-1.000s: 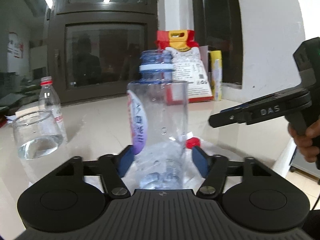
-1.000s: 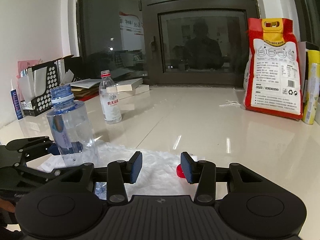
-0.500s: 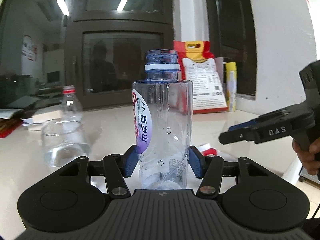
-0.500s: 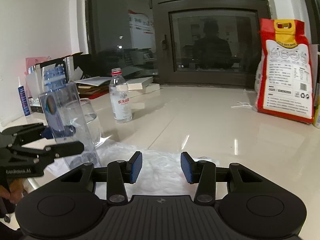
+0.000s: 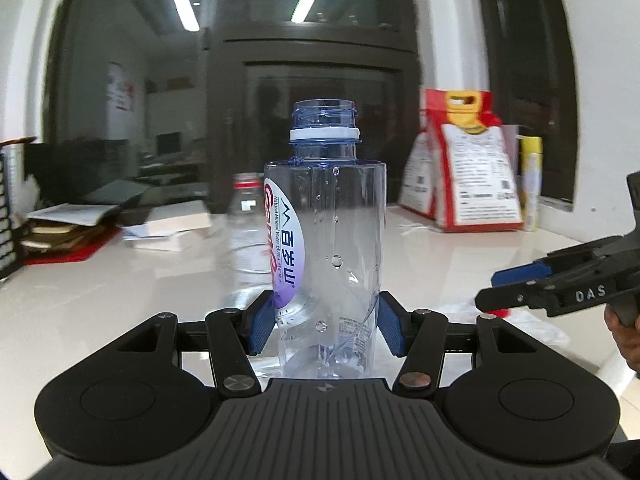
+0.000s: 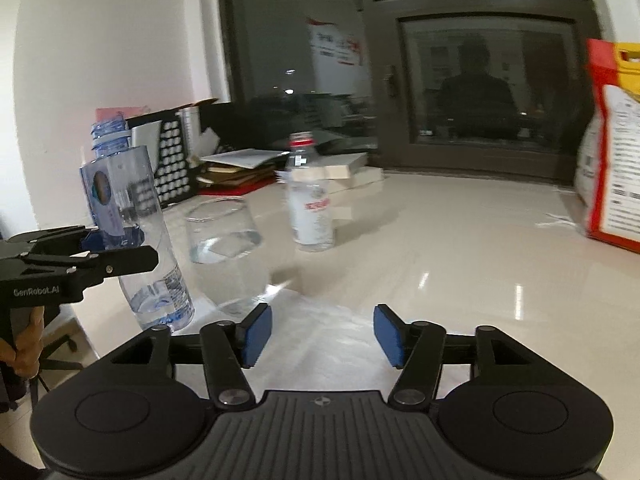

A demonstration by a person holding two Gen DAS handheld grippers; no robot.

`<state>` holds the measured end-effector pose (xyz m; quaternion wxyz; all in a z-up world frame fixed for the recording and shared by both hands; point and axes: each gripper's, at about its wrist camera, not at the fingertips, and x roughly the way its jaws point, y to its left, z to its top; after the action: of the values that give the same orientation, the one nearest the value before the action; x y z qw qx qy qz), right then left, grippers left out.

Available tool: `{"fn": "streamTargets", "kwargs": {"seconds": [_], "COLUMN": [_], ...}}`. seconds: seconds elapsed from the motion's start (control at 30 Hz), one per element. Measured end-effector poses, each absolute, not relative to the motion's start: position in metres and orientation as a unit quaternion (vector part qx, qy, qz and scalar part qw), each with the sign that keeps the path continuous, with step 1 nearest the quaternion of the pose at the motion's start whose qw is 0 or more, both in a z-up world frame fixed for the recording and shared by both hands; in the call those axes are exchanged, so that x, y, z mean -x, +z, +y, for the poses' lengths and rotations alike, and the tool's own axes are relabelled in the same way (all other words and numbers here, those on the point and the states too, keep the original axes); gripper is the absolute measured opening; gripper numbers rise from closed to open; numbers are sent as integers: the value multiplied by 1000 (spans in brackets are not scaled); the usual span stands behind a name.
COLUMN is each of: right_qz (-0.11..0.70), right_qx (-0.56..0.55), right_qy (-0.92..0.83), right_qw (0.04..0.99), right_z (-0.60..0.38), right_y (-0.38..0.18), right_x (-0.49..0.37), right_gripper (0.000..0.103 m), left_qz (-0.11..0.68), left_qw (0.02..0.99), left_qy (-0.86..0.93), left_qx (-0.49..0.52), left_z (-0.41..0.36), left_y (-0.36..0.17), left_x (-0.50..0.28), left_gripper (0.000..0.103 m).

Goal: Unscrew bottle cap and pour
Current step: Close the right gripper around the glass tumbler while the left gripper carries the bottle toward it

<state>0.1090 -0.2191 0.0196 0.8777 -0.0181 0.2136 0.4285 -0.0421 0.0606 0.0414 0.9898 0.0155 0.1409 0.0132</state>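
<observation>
My left gripper [image 5: 326, 326] is shut on a clear uncapped water bottle [image 5: 326, 248] and holds it upright; it looks almost empty, with droplets inside. In the right wrist view the same bottle [image 6: 132, 232] stands left of a glass [image 6: 226, 248] partly filled with water. My right gripper [image 6: 320, 334] is open and empty above a white cloth [image 6: 320, 320]; it also shows at the right of the left wrist view [image 5: 516, 288]. A red cap [image 5: 498, 313] peeks out below its fingers.
A small sealed red-capped bottle [image 6: 310, 200] stands behind the glass. A red-and-white bag [image 5: 468, 168] and a yellow can [image 5: 530, 184] stand at the back right. Books and a black file rack [image 6: 172, 164] sit at the back left. The table edge runs along the left.
The left gripper has brought the bottle back upright and swung left toward the books. The right gripper has turned left, so the glass and held bottle now sit nearer its fingers.
</observation>
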Motion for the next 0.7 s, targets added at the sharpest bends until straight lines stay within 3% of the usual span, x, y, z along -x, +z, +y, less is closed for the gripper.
{"fn": "streamTargets", "kwargs": {"seconds": [0.13, 0.7], "right_qz": [205, 190], "right_qx": [20, 46], "right_qy": [448, 483], "right_qw": [870, 853], "right_z": [-193, -97], "right_y": [24, 31], "right_x": [-109, -124], "right_gripper": [78, 91], "left_qz": [140, 158], "left_qw": [989, 979], "left_qy": [44, 128], "left_qx": [-17, -18], "left_z": [81, 148], "left_y": [47, 49], "left_x": [48, 48], "left_gripper": [57, 57]}}
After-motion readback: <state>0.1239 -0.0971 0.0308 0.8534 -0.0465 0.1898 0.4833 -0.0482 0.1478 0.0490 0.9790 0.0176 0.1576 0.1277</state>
